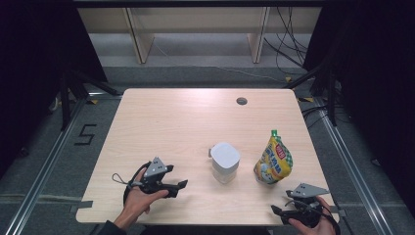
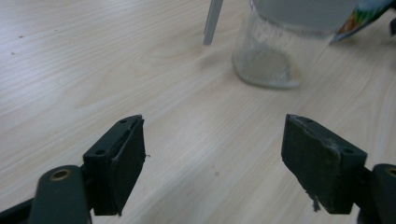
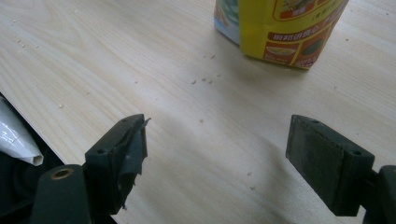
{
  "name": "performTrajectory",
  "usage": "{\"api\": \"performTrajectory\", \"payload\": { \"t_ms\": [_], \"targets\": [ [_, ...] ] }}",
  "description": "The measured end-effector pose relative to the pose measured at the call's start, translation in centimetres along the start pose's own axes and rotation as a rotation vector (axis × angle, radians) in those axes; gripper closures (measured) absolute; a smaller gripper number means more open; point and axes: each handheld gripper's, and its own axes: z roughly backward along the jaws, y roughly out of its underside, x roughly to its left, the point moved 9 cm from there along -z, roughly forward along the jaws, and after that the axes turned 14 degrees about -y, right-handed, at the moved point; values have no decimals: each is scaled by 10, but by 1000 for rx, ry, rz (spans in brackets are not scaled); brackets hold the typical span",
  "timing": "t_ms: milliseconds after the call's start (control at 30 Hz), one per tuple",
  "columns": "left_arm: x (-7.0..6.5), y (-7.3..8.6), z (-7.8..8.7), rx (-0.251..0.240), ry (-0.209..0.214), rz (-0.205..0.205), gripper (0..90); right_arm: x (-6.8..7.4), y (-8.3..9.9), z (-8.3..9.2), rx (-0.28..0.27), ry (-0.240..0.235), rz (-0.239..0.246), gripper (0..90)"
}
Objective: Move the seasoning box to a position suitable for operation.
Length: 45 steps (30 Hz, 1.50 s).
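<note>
Jar with white lid stands closed at table centre, a yellow seasoning pouch upright just beside it at 3 o'clock. Left gripper, at the jar's 8 o'clock, and right gripper, at the pouch's 6 o'clock, both gape released and apart from them. Judged stage: nothing grasped, all handling remains.

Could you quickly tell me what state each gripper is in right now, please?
Left gripper: open, holding nothing, aimed at the jar.
Right gripper: open, holding nothing, aimed at the pouch.
</note>
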Motion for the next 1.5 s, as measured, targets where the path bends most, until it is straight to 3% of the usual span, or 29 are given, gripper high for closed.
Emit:
{"api": "performTrajectory", "payload": {
  "t_ms": [67, 200, 300, 333, 400, 433, 467, 500, 600, 667, 800, 1000, 1033, 1167, 1233, 1267, 1333, 1500],
  "targets": [
    [5, -7, -7, -20, -25, -18, 233, 0, 0, 0, 0, -1, -1, 213],
    [5, -15, -17, -38, -30, -51, 265, 0, 1, 0, 7, 0, -4, 213],
    [4, -23, -26, -55, -42, -108, 324, -1, 1, -1, 4, -1, 8, 213],
    [2, -25, -28, -58, -40, -103, 356, -1, 1, -1, 2, 1, 9, 213],
    [1, -31, -35, -72, -38, -163, 417, -1, 0, -1, -2, -1, 11, 213],
    [0, -33, -39, -80, -38, -170, 430, -1, -1, 0, -3, 1, 12, 213],
    [-3, -35, -43, -78, -26, -180, 448, -1, -1, 0, -4, 1, 13, 213],
    [-5, -36, -45, -74, -18, -162, 461, -2, -1, -1, -4, 3, 23, 213],
    [-9, -40, -57, -62, -3, -187, 482, -2, 0, -1, -2, 2, 25, 213],
    [-9, -41, -65, -52, -17, -215, 487, -1, -1, -1, -3, -1, 14, 213],
    [-9, -43, -77, -54, -12, -197, 514, -1, -1, 0, -1, 0, 20, 213],
    [-14, -49, -86, -47, 14, -222, 548, -2, -1, -1, 0, -2, 36, 213],
    [-14, -51, -87, -47, 10, -213, 556, -1, 0, -1, -1, -1, 24, 213],
    [-21, -53, -94, -36, 57, -186, 588, -2, 0, -1, 7, -3, 39, 213],
    [-22, -54, -97, -35, 58, -208, 606, -2, 0, -2, 6, -3, 41, 213],
    [-24, -55, -97, -30, 61, -197, 613, -2, 0, -2, 6, -3, 41, 213],
    [-24, -58, -99, -53, 43, -228, 630, -2, 0, -2, 6, -3, 40, 213],
    [-26, -60, -104, -57, 49, -240, 670, 1, 3, -3, 25, -11, 1, 209]
  ]
}}
